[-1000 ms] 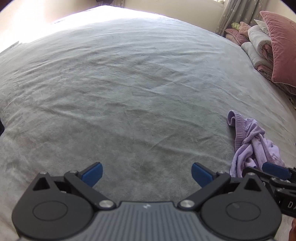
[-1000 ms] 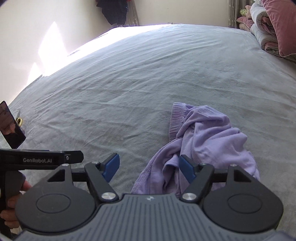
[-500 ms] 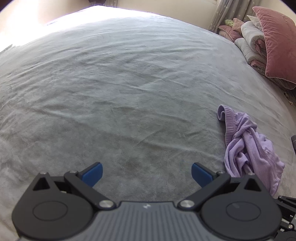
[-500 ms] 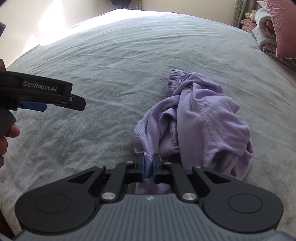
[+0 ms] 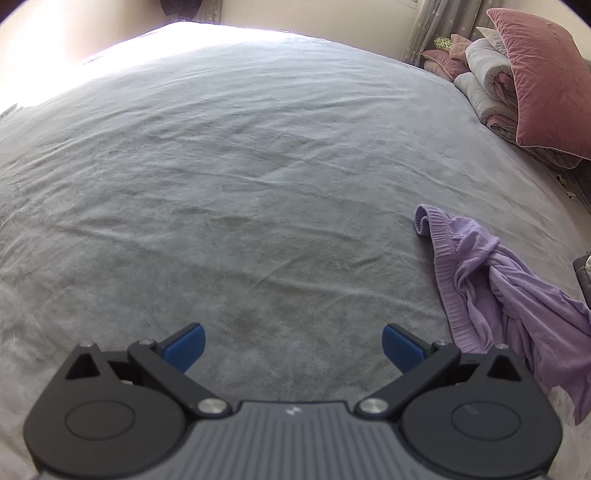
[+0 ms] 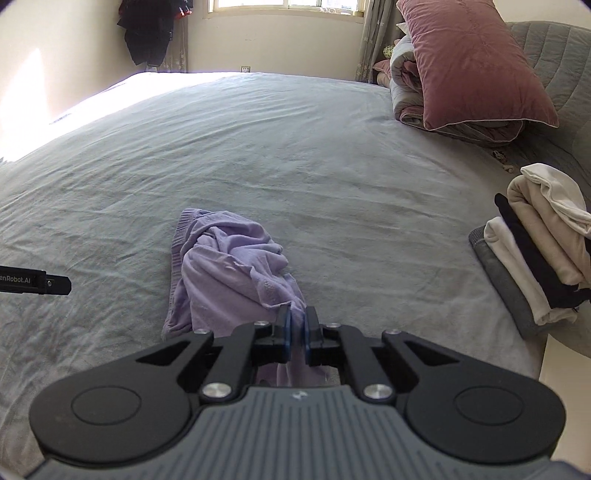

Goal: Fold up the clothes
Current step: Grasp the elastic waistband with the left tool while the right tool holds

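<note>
A crumpled lilac garment point(image 6: 229, 266) with a ribbed waistband lies on the grey bed sheet point(image 6: 258, 147). My right gripper point(image 6: 295, 330) is shut on the near edge of the garment and holds that edge lifted off the sheet. In the left wrist view the garment point(image 5: 491, 291) lies to the right of my left gripper point(image 5: 293, 347), which is open and empty just above the sheet point(image 5: 258, 184). The tip of the left gripper shows at the left edge of the right wrist view point(image 6: 37, 284).
A stack of folded clothes point(image 6: 535, 254) in cream, white, black and grey sits at the right edge of the bed. A pink velvet pillow point(image 6: 469, 62) rests on rolled quilts point(image 6: 406, 85) at the head. Dark clothes point(image 6: 147, 29) hang on the far wall.
My right gripper shut on the garment's near edge and pulled it up and back, stretching the cloth. My left gripper stayed open and shifted slightly, so the garment shows more fully on its right.
</note>
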Motion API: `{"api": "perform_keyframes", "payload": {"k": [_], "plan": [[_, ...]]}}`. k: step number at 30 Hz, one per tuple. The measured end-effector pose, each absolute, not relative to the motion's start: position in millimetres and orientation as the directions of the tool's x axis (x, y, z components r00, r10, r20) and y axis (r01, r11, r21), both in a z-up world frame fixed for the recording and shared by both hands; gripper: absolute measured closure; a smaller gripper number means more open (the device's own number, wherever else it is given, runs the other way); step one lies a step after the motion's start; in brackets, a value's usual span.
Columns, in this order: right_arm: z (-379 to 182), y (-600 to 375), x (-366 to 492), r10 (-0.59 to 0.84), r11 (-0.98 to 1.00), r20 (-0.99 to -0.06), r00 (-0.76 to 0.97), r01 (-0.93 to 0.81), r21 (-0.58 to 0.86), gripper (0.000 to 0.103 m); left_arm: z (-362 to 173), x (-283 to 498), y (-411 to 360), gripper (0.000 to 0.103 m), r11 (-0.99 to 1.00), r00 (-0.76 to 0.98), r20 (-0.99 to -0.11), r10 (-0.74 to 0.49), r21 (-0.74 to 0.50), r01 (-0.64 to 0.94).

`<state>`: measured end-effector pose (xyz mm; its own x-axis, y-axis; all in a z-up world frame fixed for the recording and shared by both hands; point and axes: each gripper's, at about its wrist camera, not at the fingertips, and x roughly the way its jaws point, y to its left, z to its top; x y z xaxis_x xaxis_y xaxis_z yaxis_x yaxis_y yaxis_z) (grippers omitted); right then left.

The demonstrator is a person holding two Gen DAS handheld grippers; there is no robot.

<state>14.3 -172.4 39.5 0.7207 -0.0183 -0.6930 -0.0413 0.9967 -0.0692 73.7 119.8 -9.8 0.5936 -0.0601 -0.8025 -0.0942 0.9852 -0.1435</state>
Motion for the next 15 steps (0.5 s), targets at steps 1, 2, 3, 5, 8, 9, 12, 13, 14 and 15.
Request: {"api": "perform_keyframes", "payload": {"k": [1, 2, 3, 5, 8, 9, 12, 13, 14, 15], "plan": [[40.0, -176.8, 13.9, -0.036, 0.996, -0.691, 0.722, -0.026, -0.080, 0.096, -9.7, 73.2, 118.6, 0.001, 0.984, 0.594, -0.802, -0.066, -0.150, -0.093], [40.6, -181.2, 13.5, -0.054, 0.996, -0.689, 0.723, -0.011, -0.090, 0.097, -9.6, 72.7, 117.3, 0.001, 0.983, 0.594, -0.801, -0.071, -0.156, -0.092], [40.1, -185.2, 14.0, -0.076, 0.995, -0.687, 0.722, 0.007, -0.103, 0.097, -9.9, 72.1, 115.1, 0.001, 0.982, 0.599, -0.796, -0.082, -0.166, -0.086], [38.7, -193.5, 15.6, -0.130, 0.989, -0.683, 0.719, 0.049, -0.136, 0.097, -10.6, 71.1, 110.8, 0.006, 0.980, 0.609, -0.786, -0.104, -0.187, -0.074], [33.9, -209.0, 19.4, -0.186, 0.982, -0.675, 0.714, 0.124, -0.139, 0.097, -14.3, 73.4, 105.0, 0.011, 0.959, 0.582, -0.788, -0.202, -0.279, -0.045], [31.3, -213.3, 20.4, -0.198, 0.980, -0.673, 0.712, 0.144, -0.136, 0.097, -16.5, 74.3, 104.6, 0.014, 0.939, 0.569, -0.782, -0.255, -0.340, -0.045], [22.3, -222.5, 22.5, -0.227, 0.974, -0.669, 0.708, 0.181, -0.139, 0.097, -23.9, 77.1, 101.8, 0.017, 0.868, 0.526, -0.752, -0.397, -0.494, -0.051], [19.4, -225.3, 23.3, -0.233, 0.972, -0.669, 0.706, 0.188, -0.140, 0.097, -26.4, 78.1, 100.1, 0.019, 0.846, 0.514, -0.742, -0.430, -0.530, -0.056], [16.3, -227.8, 24.1, -0.237, 0.971, -0.668, 0.705, 0.193, -0.141, 0.097, -29.6, 78.8, 97.0, 0.020, 0.826, 0.502, -0.733, -0.459, -0.560, -0.063], [13.6, -230.7, 24.9, -0.238, 0.971, -0.669, 0.704, 0.194, -0.141, 0.097, -32.8, 79.5, 94.0, 0.021, 0.804, 0.490, -0.723, -0.487, -0.590, -0.070]]}}
